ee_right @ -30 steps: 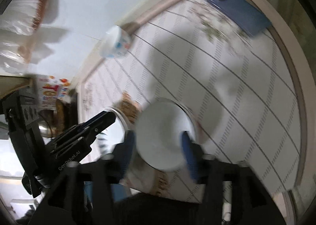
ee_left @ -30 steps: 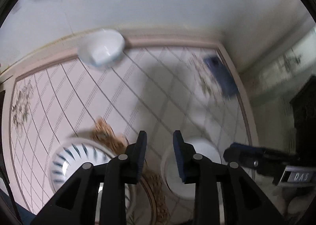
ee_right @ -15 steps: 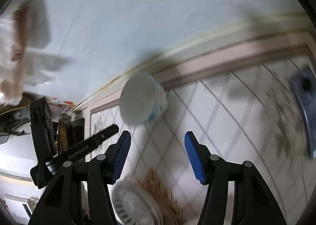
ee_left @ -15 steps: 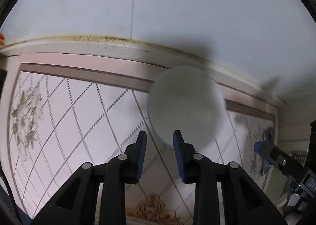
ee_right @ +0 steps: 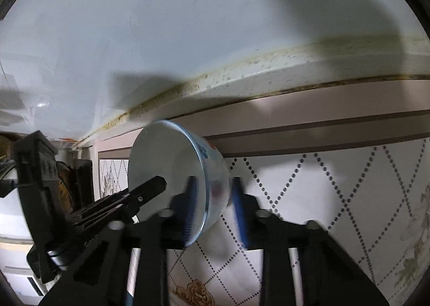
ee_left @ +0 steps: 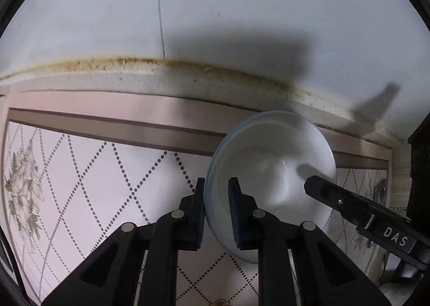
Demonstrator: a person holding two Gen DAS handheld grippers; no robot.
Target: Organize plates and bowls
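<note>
A white bowl (ee_left: 271, 171) with a blue rim stands near the back edge of the patterned table. My left gripper (ee_left: 216, 214) has its jaws astride the bowl's left rim, one finger outside and one inside, a small gap still showing. My right gripper (ee_right: 215, 209) straddles the bowl's (ee_right: 172, 171) right rim; its blue pads (ee_right: 237, 209) are blurred and stand apart. Each gripper shows in the other's view: the right one at the bowl's right side (ee_left: 357, 214), the left one at its left side (ee_right: 121, 206).
The table's (ee_left: 94, 179) back edge meets a white wall (ee_left: 215, 23) just behind the bowl. Dark objects (ee_right: 37, 171) stand beyond the table's left end in the right wrist view. A dark cabinet edge (ee_left: 419, 160) is at the far right in the left wrist view.
Both grippers have moved from the near plates to the far bowl and closed in on it. Each now has a rim of the bowl between its fingers.
</note>
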